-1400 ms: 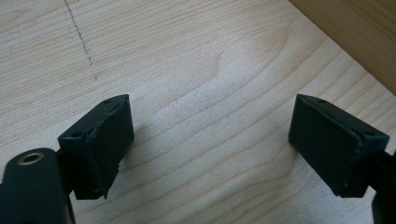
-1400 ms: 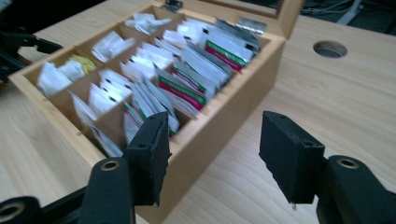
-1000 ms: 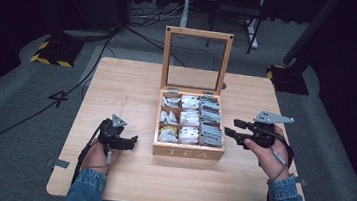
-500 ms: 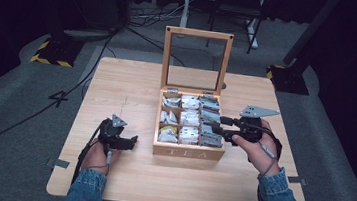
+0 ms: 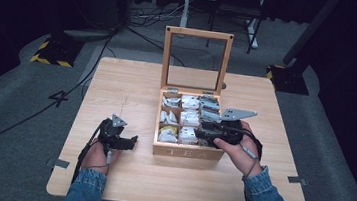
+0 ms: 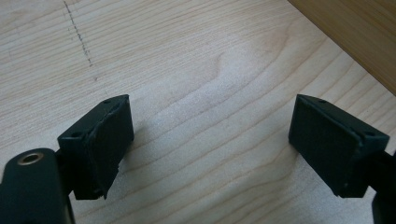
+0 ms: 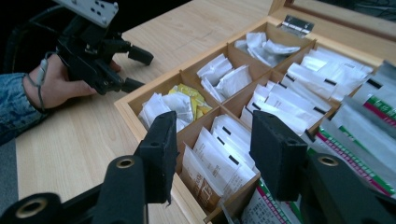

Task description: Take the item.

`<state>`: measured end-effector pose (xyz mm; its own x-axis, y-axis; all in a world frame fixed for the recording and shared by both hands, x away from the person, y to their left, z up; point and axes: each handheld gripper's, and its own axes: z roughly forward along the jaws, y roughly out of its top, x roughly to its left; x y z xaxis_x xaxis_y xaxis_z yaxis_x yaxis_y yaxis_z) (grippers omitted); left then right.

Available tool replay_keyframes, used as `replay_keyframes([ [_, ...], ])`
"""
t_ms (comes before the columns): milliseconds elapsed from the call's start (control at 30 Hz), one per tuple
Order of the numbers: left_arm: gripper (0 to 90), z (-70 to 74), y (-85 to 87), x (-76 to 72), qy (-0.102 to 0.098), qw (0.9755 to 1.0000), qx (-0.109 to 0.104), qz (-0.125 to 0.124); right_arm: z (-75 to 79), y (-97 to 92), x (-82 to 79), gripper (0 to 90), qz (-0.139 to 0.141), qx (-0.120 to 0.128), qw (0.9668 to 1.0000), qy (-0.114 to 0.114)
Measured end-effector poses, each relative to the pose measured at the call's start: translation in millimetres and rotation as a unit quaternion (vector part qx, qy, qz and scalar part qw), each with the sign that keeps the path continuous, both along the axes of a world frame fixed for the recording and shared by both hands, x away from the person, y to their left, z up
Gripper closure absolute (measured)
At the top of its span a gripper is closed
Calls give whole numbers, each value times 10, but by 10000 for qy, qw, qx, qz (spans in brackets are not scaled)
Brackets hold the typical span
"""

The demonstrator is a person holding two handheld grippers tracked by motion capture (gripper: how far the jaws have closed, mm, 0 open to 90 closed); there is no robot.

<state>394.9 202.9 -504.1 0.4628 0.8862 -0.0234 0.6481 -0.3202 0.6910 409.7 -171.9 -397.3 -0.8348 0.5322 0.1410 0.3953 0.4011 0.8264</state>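
White tea packets (image 7: 219,156) just below the half-open right claw (image 7: 217,156)

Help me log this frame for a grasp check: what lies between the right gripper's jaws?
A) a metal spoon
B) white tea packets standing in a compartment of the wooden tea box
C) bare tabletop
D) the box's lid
B: in the right gripper view the right gripper has its jaws, which have just been closing, astride the white tea packets in the wooden tea box, pads not yet pressing.

One tea box (image 5: 187,152), two grippers (image 5: 131,142) (image 5: 202,131)
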Motion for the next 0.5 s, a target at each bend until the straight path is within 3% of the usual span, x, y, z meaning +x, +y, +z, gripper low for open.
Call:
replay_keyframes([
  [133, 143, 1, -1, 10, 5, 10000, 9, 9, -70, 28, 29, 550, 5, -100, 9999, 62],
  [233, 144, 1, -1, 11, 6, 10000, 9, 10, -168, 69, 80, 639, 52, -269, 9992, 307],
  [500, 144, 1, -1, 10, 4, 10000, 8, 13, -311, 201, 117, 682, 311, -524, 9968, 527],
])
